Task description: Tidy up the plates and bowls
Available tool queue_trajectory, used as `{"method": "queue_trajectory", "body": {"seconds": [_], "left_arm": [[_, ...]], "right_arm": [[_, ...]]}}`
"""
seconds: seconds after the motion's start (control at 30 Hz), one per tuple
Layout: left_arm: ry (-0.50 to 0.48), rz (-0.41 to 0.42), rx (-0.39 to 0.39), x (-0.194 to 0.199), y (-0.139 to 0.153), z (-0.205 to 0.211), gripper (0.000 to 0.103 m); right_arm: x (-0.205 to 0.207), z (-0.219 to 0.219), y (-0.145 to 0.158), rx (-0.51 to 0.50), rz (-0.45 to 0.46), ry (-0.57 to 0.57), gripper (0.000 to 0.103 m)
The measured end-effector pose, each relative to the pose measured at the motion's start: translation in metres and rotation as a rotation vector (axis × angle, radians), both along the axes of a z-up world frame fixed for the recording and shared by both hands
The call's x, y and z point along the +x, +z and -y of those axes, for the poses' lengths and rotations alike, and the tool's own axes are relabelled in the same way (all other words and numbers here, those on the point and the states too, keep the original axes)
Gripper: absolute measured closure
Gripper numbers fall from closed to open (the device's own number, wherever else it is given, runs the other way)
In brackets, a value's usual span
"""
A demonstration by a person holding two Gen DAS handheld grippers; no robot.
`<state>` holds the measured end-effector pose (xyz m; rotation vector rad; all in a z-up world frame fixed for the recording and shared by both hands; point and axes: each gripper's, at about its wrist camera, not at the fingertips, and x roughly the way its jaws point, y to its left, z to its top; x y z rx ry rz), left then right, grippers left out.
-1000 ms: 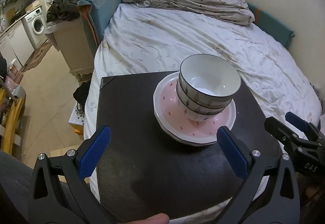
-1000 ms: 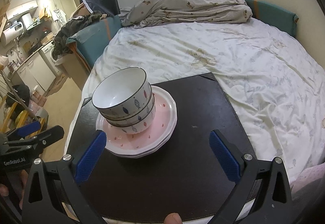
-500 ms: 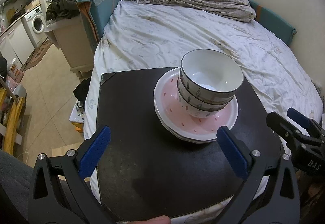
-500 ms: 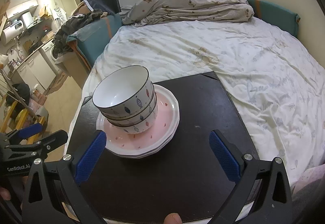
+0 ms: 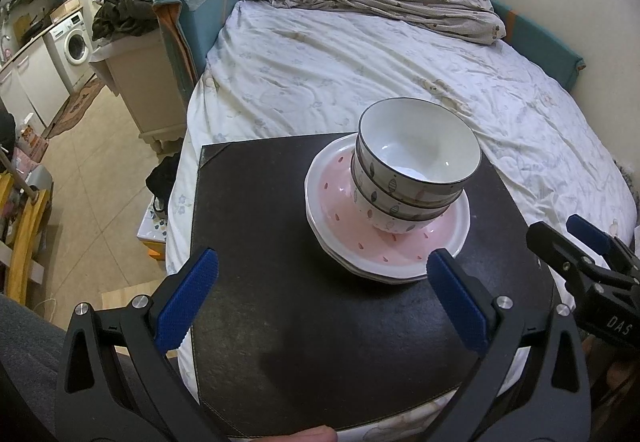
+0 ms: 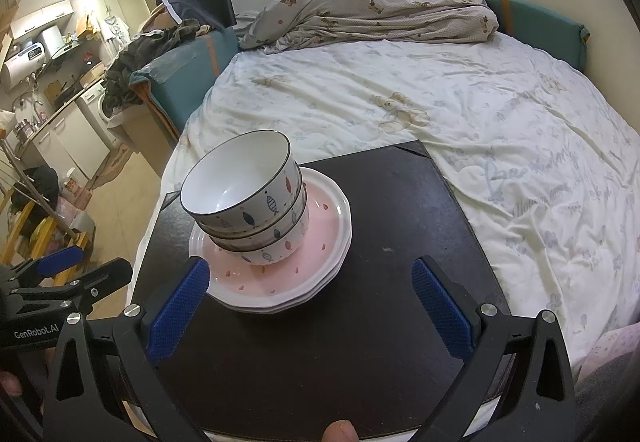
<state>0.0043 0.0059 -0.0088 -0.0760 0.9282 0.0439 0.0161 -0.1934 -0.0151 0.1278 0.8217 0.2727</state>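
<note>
**Hovering over a finished-looking stack, both tongs empty**

Seen from the left wrist, the left tongs [image 5: 320, 300] stand wide apart with nothing between the blue pads, held back from the stack. Three nested bowls [image 5: 416, 177] sit inside the pink plates [image 5: 384, 238], which rest toward the far right of the black surface [image 5: 280, 282] laid on the bed [image 5: 360, 73]. The right tongs [image 5: 580, 262] enter at the right edge, just beside the board; from this angle their opening cannot be told.

From the right wrist, the right tongs [image 6: 308, 306] are likewise spread and hold nothing, the left pad close to the plates' [image 6: 280, 282] near rim but apparently not touching it. The bowls [image 6: 248, 201] lean slightly left, off the plates' centre. The left tongs [image 6: 64, 274] show at the left border.

Judged from this, stacking looks largely done. If the stack is to be moved or squared up, the plates' rim should be taken low from both sides and kept level, since the leaning bowls could slide; glazed ware offers the pads little bite.
</note>
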Motion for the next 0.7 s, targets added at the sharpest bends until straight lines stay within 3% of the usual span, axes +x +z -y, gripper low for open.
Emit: {"method": "queue_trajectory", "body": {"seconds": [0.7], "left_arm": [[0.002,-0.008,-0.004,-0.0006,0.0012,-0.0006,0.000]], "right_arm": [[-0.0003,0.0054,0.0007,0.014,0.004,-0.025,0.000]]}}
